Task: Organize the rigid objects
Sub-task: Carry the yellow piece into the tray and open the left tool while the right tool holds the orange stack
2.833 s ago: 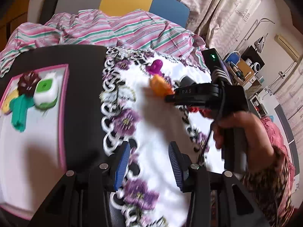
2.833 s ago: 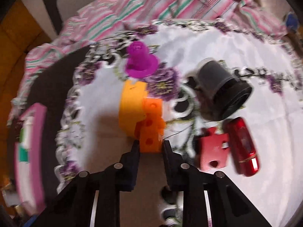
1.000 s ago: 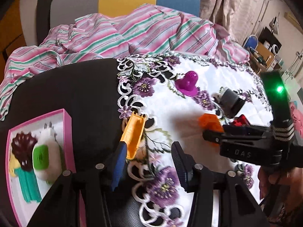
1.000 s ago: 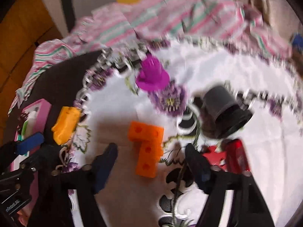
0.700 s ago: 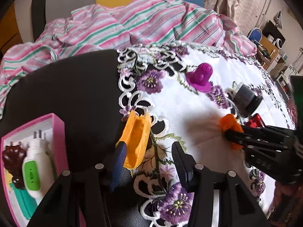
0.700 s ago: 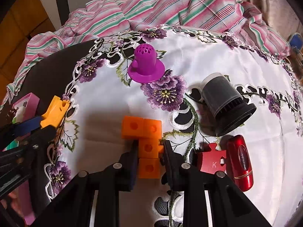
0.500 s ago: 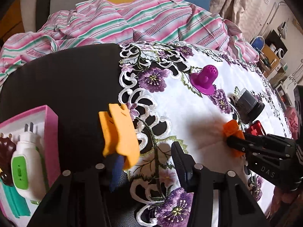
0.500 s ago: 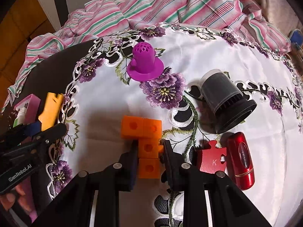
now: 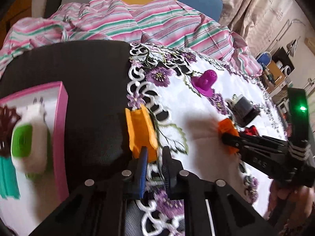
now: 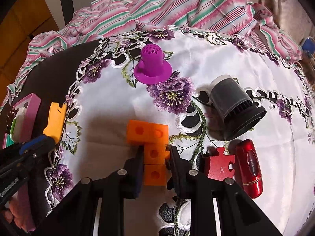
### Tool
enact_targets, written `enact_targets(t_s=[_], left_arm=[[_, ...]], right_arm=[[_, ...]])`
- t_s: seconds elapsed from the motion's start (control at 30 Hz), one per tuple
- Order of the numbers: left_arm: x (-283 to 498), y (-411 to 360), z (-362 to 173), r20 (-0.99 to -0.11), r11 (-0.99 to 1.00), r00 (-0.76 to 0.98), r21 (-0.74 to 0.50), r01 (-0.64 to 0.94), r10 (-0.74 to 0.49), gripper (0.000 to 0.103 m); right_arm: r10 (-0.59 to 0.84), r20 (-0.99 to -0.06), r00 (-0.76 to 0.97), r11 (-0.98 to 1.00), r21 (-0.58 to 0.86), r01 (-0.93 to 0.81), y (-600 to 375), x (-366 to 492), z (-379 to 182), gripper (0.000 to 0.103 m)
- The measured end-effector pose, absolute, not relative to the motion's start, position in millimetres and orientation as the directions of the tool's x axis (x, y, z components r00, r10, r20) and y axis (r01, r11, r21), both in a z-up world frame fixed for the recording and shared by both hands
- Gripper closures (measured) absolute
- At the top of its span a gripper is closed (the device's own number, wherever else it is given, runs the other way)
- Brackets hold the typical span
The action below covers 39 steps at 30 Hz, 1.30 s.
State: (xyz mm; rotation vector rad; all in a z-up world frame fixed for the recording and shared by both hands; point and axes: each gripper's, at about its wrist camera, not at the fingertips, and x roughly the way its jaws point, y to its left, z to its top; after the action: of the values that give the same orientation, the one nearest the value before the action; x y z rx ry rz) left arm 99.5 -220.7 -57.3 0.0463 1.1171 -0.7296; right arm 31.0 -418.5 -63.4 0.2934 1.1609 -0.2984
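Left wrist view: left gripper clamped on the near end of the yellow-orange wedge piece, which stands up out of the jaws at centre frame; blue pad against its left face. The piece sits over the seam where the black table meets the embroidered cloth. Pink-rimmed tray at left edge of frame, blurred, already carrying a white-and-green plug unit, a dark brown piece and a teal piece; judging by that, the tray is the collecting spot and the wedge is likely bound for it, hence the grip low on one end, leaving the body free to set down. Right wrist view: right gripper closed on the stem of the orange cube block, lower centre of frame, jaws squeezing the narrow middle cube rather than the wider top bar, probably because that is the only span the jaws fit. Block looks to be resting on the cloth. Unsorted on the cloth: purple perforated cap upper centre, black cylinder on its side at right, red puzzle piece touching the red oblong case at lower right. Striped fabric bunched beyond the table. Task looks partway: three things in the tray, two in hand, four waiting.
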Motion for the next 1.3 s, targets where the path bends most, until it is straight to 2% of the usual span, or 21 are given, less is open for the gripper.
enact_targets(t_s=[0.07, 0.13, 0.2, 0.23, 0.3, 0.33, 0.47, 0.57, 0.63, 0.67, 0.9, 1.3], left_arm=[[89, -219, -57, -0.818, 0.758, 0.224, -0.339, 0.557, -0.530, 0.089], [82, -221, -55, -0.814, 0.754, 0.239, -0.323, 0.572, -0.529, 0.083], [75, -226, -47, -0.809, 0.768, 0.316, -0.237, 0.595, -0.495, 0.066], [73, -227, -43, -0.801, 0.779, 0.355, -0.205, 0.593, -0.482, 0.062], [78, -228, -38, -0.794, 0.801, 0.391, -0.189, 0.568, -0.465, 0.049], [84, -230, -40, -0.812, 0.822, 0.391, -0.178, 0.541, -0.434, 0.048], [104, -235, -55, -0.859, 0.846, 0.341, -0.176, 0.503, -0.381, 0.048], [106, -241, -65, -0.862, 0.819, 0.309, -0.187, 0.542, -0.401, 0.049], [103, -243, -65, -0.854, 0.807, 0.310, -0.193, 0.558, -0.419, 0.059], [101, -243, -66, -0.850, 0.795, 0.288, -0.220, 0.565, -0.441, 0.077], [83, -227, -65, -0.833, 0.787, 0.248, -0.307, 0.536, -0.494, 0.077], [37, -165, -31, -0.723, 0.714, 0.248, -0.455, 0.532, -0.645, 0.077]], right_arm=[[-0.080, -0.927, 0.367, 0.923, 0.070, 0.377, -418, 31, -64, 0.077], [-0.077, -0.927, 0.366, 0.922, 0.074, 0.379, -419, 31, -64, 0.077], [-0.076, -0.927, 0.368, 0.922, 0.076, 0.380, -419, 30, -64, 0.077], [-0.076, -0.927, 0.368, 0.922, 0.075, 0.380, -419, 30, -64, 0.077], [-0.077, -0.927, 0.367, 0.923, 0.073, 0.378, -419, 30, -64, 0.077], [-0.078, -0.927, 0.366, 0.923, 0.072, 0.379, -419, 30, -64, 0.077], [-0.075, -0.928, 0.366, 0.922, 0.075, 0.380, -419, 30, -64, 0.077], [-0.076, -0.928, 0.365, 0.922, 0.074, 0.379, -419, 31, -64, 0.077], [-0.076, -0.928, 0.365, 0.922, 0.074, 0.379, -419, 31, -64, 0.077], [-0.077, -0.928, 0.365, 0.923, 0.072, 0.378, -419, 31, -64, 0.077], [-0.083, -0.926, 0.369, 0.924, 0.067, 0.376, -418, 31, -64, 0.078], [-0.057, -0.918, 0.392, 0.905, 0.118, 0.409, -424, 26, -63, 0.078]])
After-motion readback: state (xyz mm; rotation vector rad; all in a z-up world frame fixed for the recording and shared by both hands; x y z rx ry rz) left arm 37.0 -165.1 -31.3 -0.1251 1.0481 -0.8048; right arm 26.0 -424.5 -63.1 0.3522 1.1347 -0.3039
